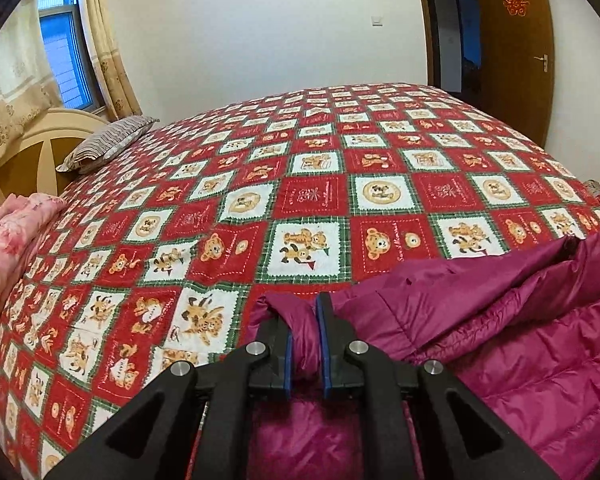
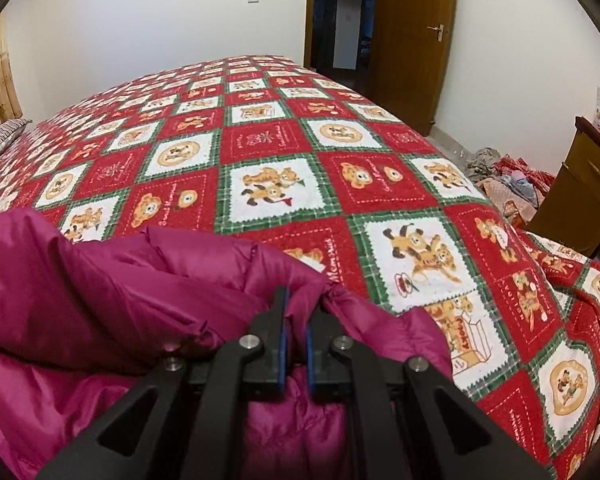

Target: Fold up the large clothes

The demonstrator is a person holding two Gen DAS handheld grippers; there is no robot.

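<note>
Both our grippers, left (image 1: 303,318) and right (image 2: 297,312), have their jaws pinching folds of the magenta puffer jacket (image 1: 500,320) on the bed (image 1: 320,184).

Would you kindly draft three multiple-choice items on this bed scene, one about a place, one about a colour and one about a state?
1. Where does the striped pillow lie?
A. by the headboard, near the window
B. beside the door
C. on the jacket

2. What colour is the puffer jacket?
A. navy
B. magenta
C. grey

3. How does the left gripper stand?
A. open above the bedspread
B. shut on nothing
C. shut on a fold of the jacket

Answers:
1. A, it rests at the bed's far left corner against the headboard, below the curtain.
2. B, the quilted fabric is purplish pink in both wrist views.
3. C, jacket fabric is bunched between the blue pads; the right gripper grips likewise.
</note>
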